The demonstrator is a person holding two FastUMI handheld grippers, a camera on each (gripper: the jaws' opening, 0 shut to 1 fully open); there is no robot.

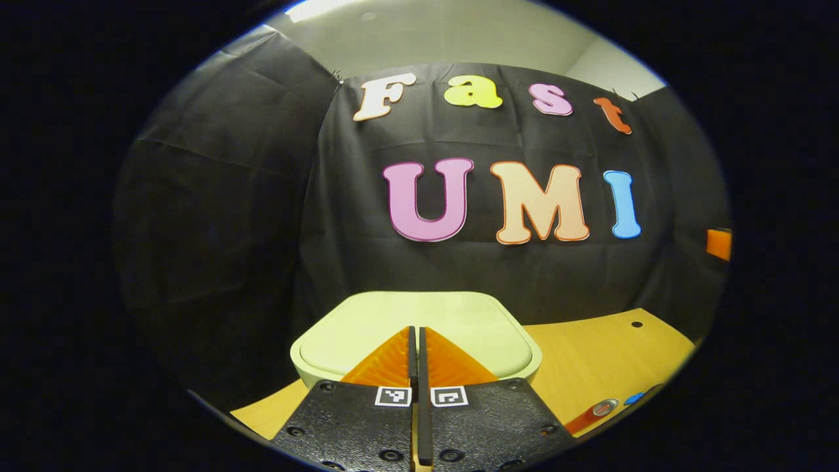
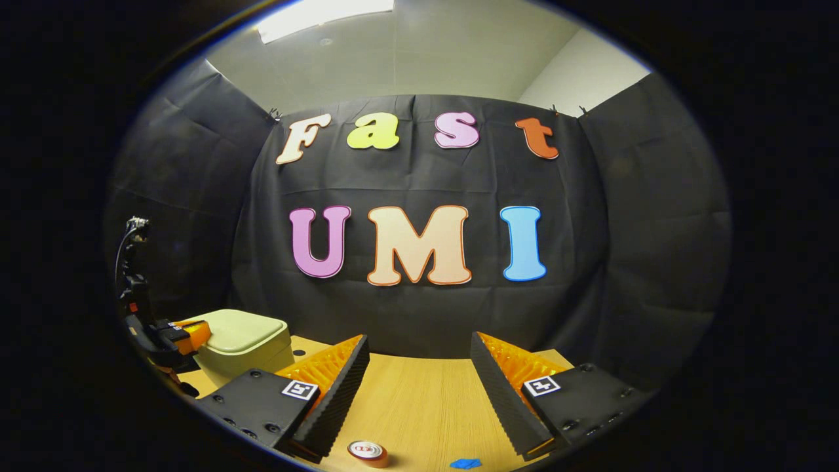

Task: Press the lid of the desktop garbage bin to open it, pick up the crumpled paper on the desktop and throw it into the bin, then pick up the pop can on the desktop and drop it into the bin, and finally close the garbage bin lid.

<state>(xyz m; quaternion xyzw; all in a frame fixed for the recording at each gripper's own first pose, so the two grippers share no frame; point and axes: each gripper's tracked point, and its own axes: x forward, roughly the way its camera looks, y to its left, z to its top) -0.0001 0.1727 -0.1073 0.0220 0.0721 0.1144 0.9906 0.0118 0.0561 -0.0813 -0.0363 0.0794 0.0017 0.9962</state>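
Observation:
The desktop bin (image 1: 419,328) is pale green, and its lid lies flat and closed on the wooden table. My left gripper (image 1: 417,333) is shut with nothing between its fingers. Its tips are over the near part of the lid, and I cannot tell whether they touch it. In the right gripper view, the left gripper (image 2: 187,335) meets the bin (image 2: 252,344) at the lid's left edge. My right gripper (image 2: 419,337) hangs open above the table, right of the bin. The pop can (image 2: 367,452) stands below its left finger. It also lies at the lower right as a red can (image 1: 593,413).
A small blue scrap (image 2: 465,463) lies on the table (image 2: 419,400) beside the can, and shows as a blue patch (image 1: 634,397). The black cloth wall closes the booth behind and on both sides. A hole (image 1: 636,324) marks the tabletop right of the bin.

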